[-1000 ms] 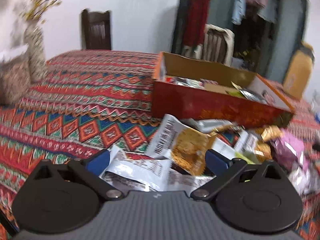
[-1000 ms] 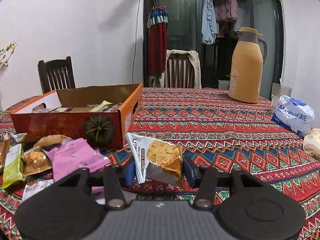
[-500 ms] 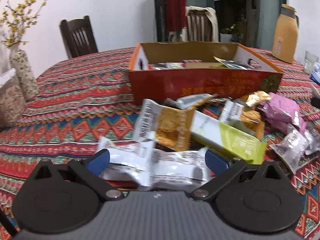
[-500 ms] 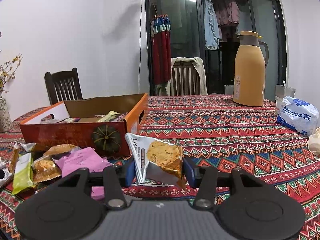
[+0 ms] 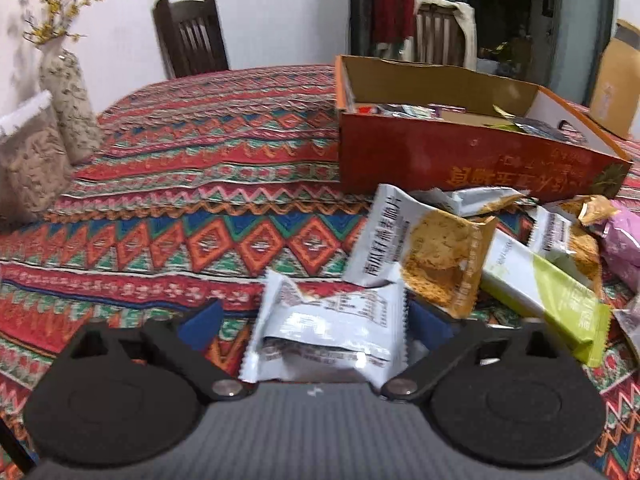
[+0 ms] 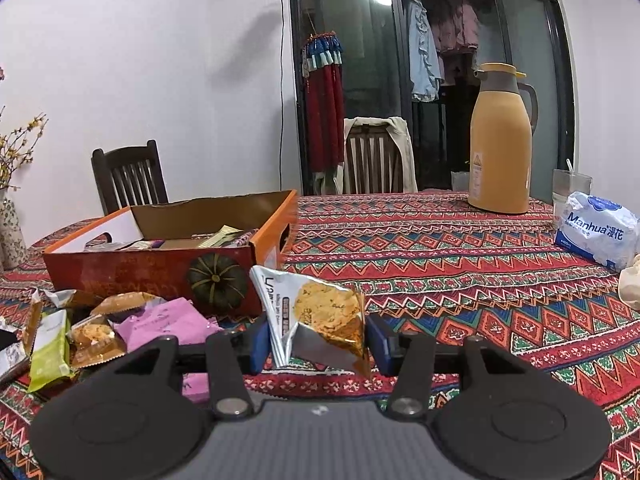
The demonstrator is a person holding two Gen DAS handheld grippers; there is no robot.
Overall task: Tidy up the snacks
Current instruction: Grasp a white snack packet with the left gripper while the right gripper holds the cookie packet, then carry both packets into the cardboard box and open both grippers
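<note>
White wall (image 6: 160, 60), 2 chairs (image 6: 128, 176), glass doors (image 6: 440, 60)

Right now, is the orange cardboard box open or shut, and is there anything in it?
Open and partly filled. The orange cardboard box has no lid over it, and several snack packets lie on its floor, below the walls.

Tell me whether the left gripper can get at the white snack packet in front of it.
Probably yes: the left gripper already straddles the white snack packet, its jaws just closing, nothing between pads and wrapper.

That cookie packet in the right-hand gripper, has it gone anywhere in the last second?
No. The cookie packet sits pinched in the right gripper, just right of the orange box, as before.
</note>
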